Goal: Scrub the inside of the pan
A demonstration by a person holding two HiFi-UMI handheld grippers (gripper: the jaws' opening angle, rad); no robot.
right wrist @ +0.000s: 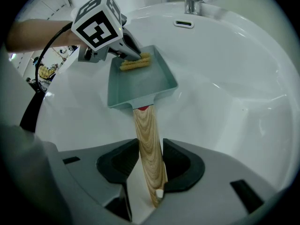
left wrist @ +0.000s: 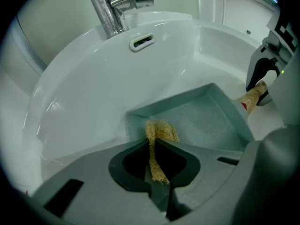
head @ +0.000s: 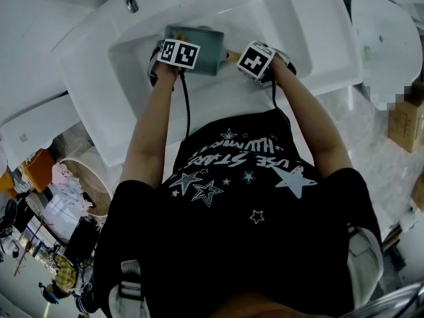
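Print on the black T-shirt (head: 245, 197) appears upside down in the head view. Among white stars, one line seems to read "USE STARS", with a star shape standing where the A would be. The line beyond it cannot be read.

Both forearms reach forward into a white sink (left wrist: 93, 102).

1. Left gripper (left wrist: 154, 158): the jaws are closed on a strip of yellow fibrous scrubber (left wrist: 161, 130). The strip runs up between the dark pads, and its free end folds over into the pan (left wrist: 206, 121). In the right gripper view, the scrubber lies on the pan floor next to the wall farthest from the handle.
2. Right gripper (right wrist: 149, 172): the jaws are clamped on the pan's wooden handle (right wrist: 147, 139) close to its end. Both pads press on the wood. A small white cap shows at the handle tip.

The pan is rectangular and grey-green, and sits inside the sink basin between the two grippers. A red band (right wrist: 143, 108) marks the joint between the handle and the pan body.

A marker cube (right wrist: 99, 25) with a black-and-white square pattern sits on top of the left gripper. It carries no readable letters.

Beyond the pan, an oval overflow slot (left wrist: 142, 42) is set in the far sink wall. A chrome faucet (left wrist: 110, 8) stands above it on the rim.
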